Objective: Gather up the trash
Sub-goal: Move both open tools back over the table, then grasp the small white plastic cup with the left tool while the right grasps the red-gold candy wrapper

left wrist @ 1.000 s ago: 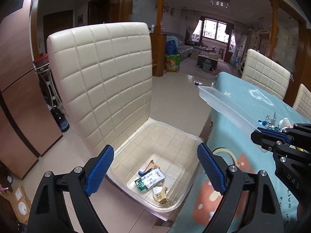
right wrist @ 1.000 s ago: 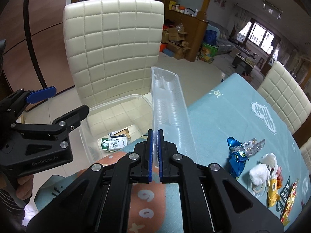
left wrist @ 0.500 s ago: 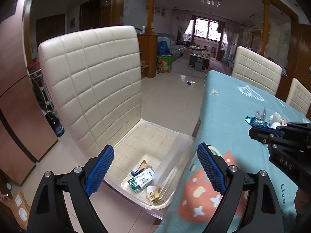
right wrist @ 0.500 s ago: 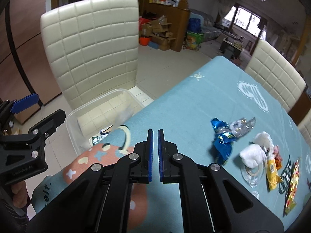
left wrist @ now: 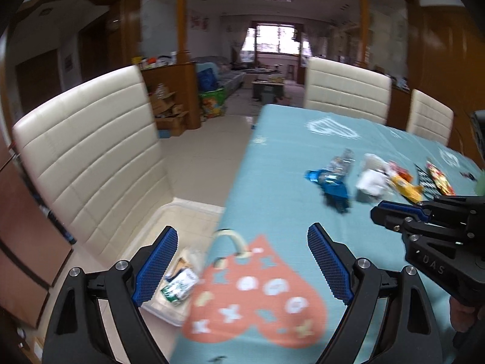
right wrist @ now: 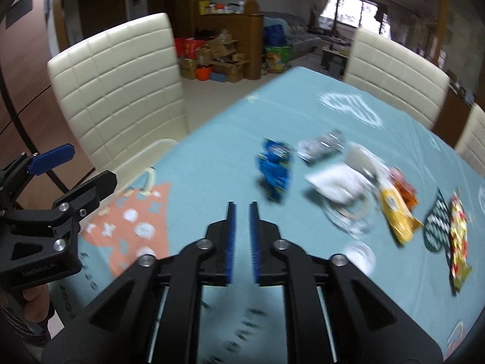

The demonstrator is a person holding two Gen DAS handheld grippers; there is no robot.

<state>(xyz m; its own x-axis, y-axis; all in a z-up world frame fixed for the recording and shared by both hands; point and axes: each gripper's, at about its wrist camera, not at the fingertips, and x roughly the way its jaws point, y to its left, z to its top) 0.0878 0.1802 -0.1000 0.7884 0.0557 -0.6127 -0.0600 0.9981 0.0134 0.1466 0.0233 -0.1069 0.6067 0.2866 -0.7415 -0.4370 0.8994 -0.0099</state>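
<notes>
My right gripper [right wrist: 241, 209] hung over the near end of the table [right wrist: 212, 139], its jaws narrowly parted and just opening, with nothing between them. My left gripper [left wrist: 242, 261] stood spread wide and empty, straddling the table's left edge above the orange heart print [left wrist: 257, 291].

Below that edge, on the seat of the nearest chair [left wrist: 91, 151], sat the clear bin [left wrist: 188, 221] with a green-and-white packet [left wrist: 178, 285] and some scraps in it; blur hid the details.

Farther along the table lay the trash still to collect: a blue wrapper [right wrist: 275, 166] just ahead of my right gripper, a silvery wrapper [right wrist: 321, 145] beside it, then a white wad [right wrist: 336, 182] touching a clear round lid [right wrist: 348, 215], a yellow packet [right wrist: 397, 209], a red one [right wrist: 403, 185], and a dark checked wrapper [right wrist: 436, 227] next to a bright patterned one [right wrist: 459, 236] at the right.

Two more chairs [right wrist: 394, 60] stood at the far side. Beyond them were boxes [right wrist: 218, 54] on the floor and a window [right wrist: 354, 9].
</notes>
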